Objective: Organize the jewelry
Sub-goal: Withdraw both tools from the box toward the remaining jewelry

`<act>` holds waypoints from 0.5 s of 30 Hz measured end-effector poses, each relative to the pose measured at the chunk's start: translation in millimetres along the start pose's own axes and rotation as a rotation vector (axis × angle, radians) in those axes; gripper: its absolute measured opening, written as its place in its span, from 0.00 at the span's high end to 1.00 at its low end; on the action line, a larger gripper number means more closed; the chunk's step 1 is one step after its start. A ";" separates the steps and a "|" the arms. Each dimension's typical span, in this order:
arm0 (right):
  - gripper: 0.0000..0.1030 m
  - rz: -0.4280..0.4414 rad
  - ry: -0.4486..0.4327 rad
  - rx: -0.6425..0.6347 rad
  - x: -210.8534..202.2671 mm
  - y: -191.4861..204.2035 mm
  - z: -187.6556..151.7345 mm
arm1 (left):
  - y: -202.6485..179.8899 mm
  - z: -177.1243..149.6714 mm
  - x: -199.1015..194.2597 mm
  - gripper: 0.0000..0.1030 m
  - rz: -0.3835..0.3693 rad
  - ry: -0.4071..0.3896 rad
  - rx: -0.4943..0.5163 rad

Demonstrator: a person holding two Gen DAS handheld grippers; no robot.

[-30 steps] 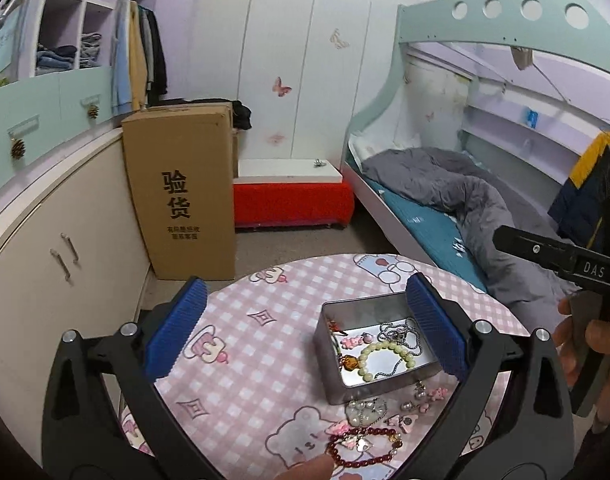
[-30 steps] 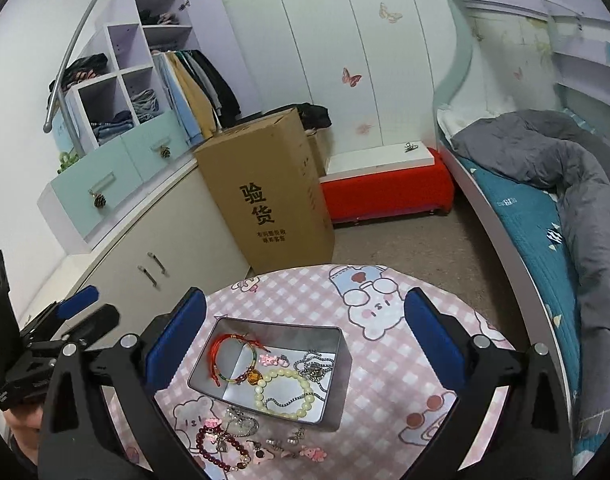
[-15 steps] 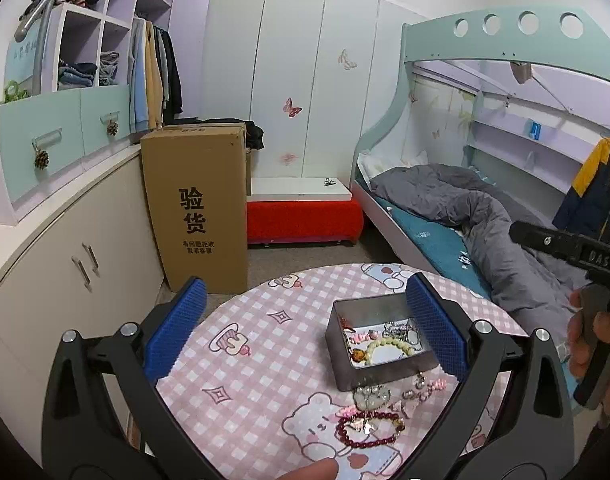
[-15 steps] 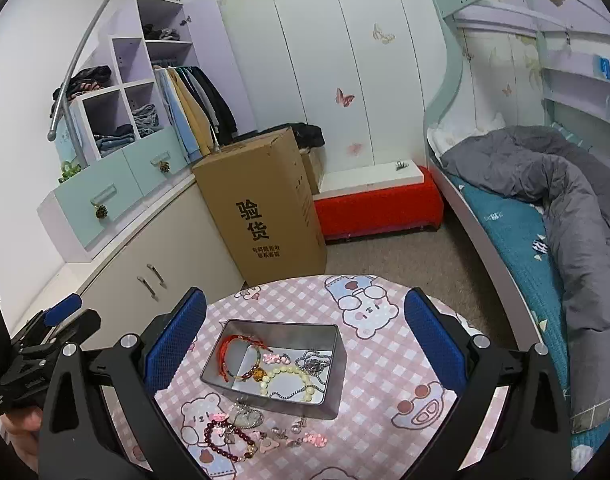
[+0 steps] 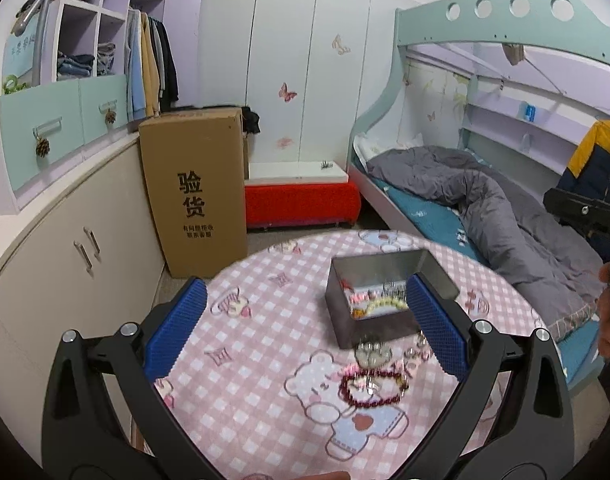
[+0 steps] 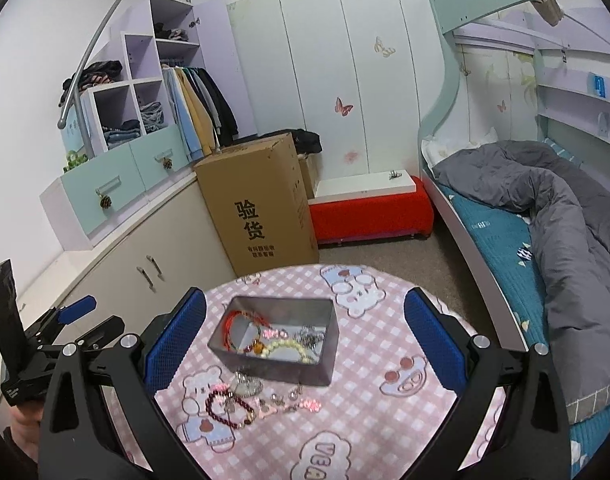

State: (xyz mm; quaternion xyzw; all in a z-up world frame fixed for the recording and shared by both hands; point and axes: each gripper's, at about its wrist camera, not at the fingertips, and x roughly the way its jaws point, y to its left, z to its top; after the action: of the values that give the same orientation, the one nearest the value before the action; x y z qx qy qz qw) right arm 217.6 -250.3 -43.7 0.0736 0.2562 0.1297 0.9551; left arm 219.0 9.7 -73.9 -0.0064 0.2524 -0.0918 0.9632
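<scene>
A dark red bead bracelet (image 6: 228, 403) lies on the pink checked table (image 6: 385, 420) just in front of the metal tin (image 6: 325, 364), tangled among small silver trinkets (image 6: 247, 385) and pink charms (image 6: 309, 403); the tin already holds a red cord bracelet (image 6: 241, 328) and pale beads (image 6: 287, 346). Both the left gripper (image 5: 305, 328) and the right gripper (image 6: 305, 332) hover above the table with fingers spread wide and empty. To pick cleanly, I judge it best to descend over one strand at the heap's edge and pinch that alone, so neighbours are not dragged along.
</scene>
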 end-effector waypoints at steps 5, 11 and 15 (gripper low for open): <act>0.07 0.001 0.055 0.016 4.4 -5.1 -20.8 | -4.8 -29.0 12.5 0.06 -0.016 0.084 0.006; 0.07 0.004 0.140 0.033 15.6 -10.3 -48.8 | -7.8 -63.1 34.9 0.06 -0.025 0.192 0.014; 0.07 0.017 0.191 0.031 25.4 -6.8 -62.4 | -10.6 -77.1 52.4 0.09 -0.029 0.256 0.015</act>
State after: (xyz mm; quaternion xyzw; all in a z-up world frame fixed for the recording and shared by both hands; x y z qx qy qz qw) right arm 208.6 -244.9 -110.6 0.0779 0.3473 0.1400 0.9239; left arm 224.5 -7.6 -166.0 0.0092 0.3722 -0.1075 0.9218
